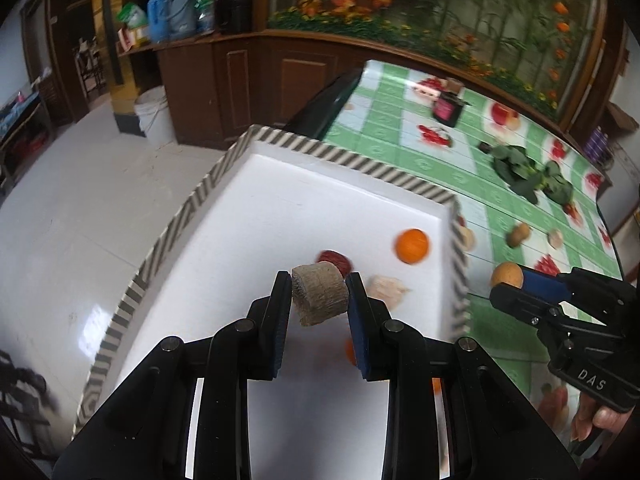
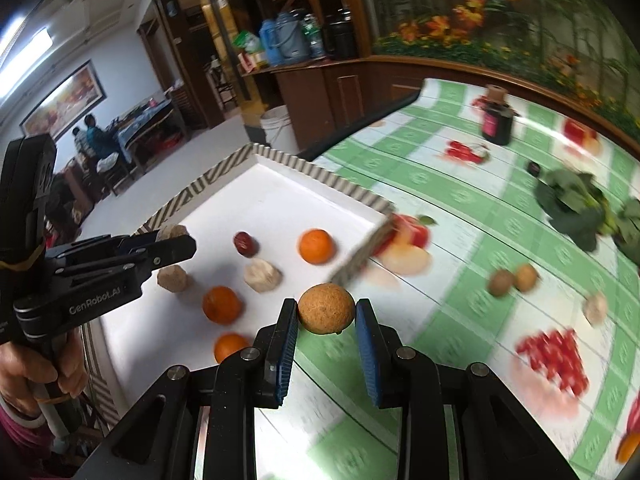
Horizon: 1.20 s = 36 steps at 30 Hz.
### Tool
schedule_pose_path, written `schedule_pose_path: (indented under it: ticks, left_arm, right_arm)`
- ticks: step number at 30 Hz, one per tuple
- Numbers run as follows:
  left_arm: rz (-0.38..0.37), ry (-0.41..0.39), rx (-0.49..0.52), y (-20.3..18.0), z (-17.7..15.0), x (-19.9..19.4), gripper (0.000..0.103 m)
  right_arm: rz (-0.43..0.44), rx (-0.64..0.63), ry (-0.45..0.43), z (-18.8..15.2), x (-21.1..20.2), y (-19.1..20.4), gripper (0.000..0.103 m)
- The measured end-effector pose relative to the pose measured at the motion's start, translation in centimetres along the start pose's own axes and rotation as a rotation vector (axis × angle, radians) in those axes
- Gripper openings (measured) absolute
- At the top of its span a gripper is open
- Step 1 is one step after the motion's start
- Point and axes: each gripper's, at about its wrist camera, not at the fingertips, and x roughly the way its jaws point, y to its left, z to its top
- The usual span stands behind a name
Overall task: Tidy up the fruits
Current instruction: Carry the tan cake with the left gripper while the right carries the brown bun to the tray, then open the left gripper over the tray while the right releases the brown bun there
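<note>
My left gripper (image 1: 318,281) is shut on a tan, rough cylindrical chunk (image 1: 319,295) and hangs over the white tray with a striped rim (image 1: 344,160). In the tray lie an orange (image 1: 412,245), a dark red date (image 1: 335,261) and a pale lump (image 1: 386,287). My right gripper (image 2: 326,306) is shut on a round brown fruit (image 2: 326,309) just outside the tray's near right corner (image 2: 352,264). The right wrist view shows two more oranges (image 2: 221,305), another tan chunk (image 2: 173,279) and the left gripper (image 2: 180,240) above the tray's left side.
The table wears a green checked cloth (image 2: 440,184) printed with fruit. On it lie leafy greens (image 2: 580,204), a dark jar (image 2: 496,124), two small brown fruits (image 2: 514,280) and a pale lump (image 2: 596,308). A white bucket (image 1: 154,114) stands on the floor by wooden cabinets.
</note>
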Motion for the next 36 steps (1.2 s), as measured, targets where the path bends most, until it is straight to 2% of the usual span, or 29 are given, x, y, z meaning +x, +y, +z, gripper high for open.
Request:
schedule_pose_path:
  ticks: [11,19,29,34,35,36]
  left_arm:
    - [0.005,0.08,-0.049,2.7,1.4,3.6,0.027]
    - [-0.012,0.129,-0.083,3.6,1.6,5.3,0.027]
    - [0.015,0.122,-0.056,3.1,1.7,5.5,0.028]
    - [0.037,0.121,-0.045,2.9,1.6,5.5,0.029]
    - [0.039,0.12,-0.047,2.9,1.6,5.5,0.031]
    - [0.041,0.119,-0.05,3.0,1.6,5.4,0.039]
  right_arm:
    - [0.044,-0.073,0.052,5.2,6.6,1.9,0.028]
    - [0.062,-0.089,0.095,6.6,10.3,2.0,0.028]
    - [0.046,-0.133,0.123,6.5,11.6,3.1,0.029]
    - [0.062,-0.11,0.121,6.6,11.4,2.7,0.036]
    - [0.062,-0.107,0.115,6.6,11.3,2.6,0.036]
    - [0.061,-0.101,0.107,6.6,11.0,2.4,0.037]
